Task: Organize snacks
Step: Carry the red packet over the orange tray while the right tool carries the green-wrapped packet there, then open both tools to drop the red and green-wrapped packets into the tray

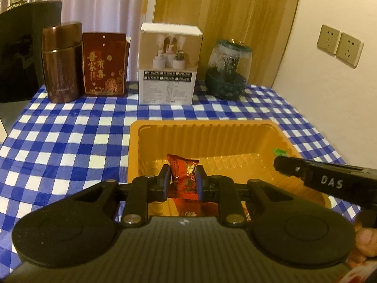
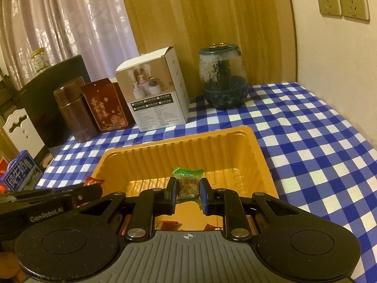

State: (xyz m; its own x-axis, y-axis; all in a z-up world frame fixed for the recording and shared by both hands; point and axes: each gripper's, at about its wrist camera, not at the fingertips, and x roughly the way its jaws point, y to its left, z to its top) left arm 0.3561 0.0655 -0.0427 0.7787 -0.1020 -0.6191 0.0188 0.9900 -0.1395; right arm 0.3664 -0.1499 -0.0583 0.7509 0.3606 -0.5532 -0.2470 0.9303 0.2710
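Grippers hover over the orange tray (image 1: 235, 127) near the table's front edge: left gripper (image 1: 182, 179) clenches a red snack packet (image 1: 185, 172), right gripper (image 2: 188, 192) a green candy (image 2: 187, 181), seemingly poised for dropping inside.

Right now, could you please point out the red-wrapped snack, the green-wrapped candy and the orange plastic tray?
red-wrapped snack (image 1: 185, 168): left wrist view, wrapper's upper half between the fingers.
green-wrapped candy (image 2: 188, 176): right wrist view, wrapper's upper part above the fingers.
orange plastic tray (image 2: 179, 148): right wrist view, ribbed far wall.
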